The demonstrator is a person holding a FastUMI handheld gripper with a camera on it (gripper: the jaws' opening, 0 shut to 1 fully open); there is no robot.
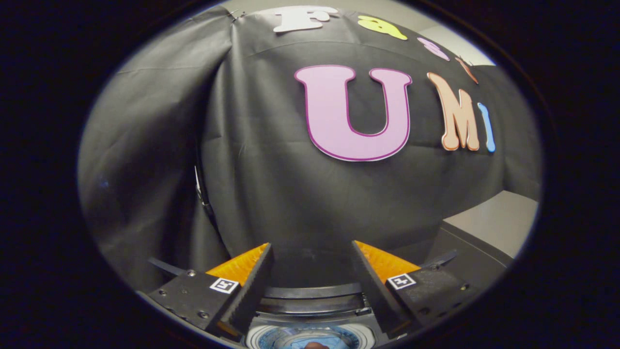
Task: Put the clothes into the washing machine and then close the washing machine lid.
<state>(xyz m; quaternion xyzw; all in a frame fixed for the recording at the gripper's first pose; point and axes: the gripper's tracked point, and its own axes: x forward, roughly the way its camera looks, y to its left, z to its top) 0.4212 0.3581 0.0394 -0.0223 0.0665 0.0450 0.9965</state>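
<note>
Jaws open and empty above the washing machine, facing the booth wall.

You held the gripper (312,264) with its jaws spread wide and nothing between them, aimed at the black cloth wall (290,194) rather than down at the work. Just under the fingers (254,286) lay the washing machine (310,334): a curved dark lid edge (315,292) and, nearer you, a pale round opening or panel, too cropped to tell which. You had no clothes in sight from this angle, so I cannot tell where they lay. Judging by the task, cloth would be light, limp and prone to trail; you would do best pinching a bunched fold, not a single edge. The lid looked rigid, best pushed at its rim.
</note>
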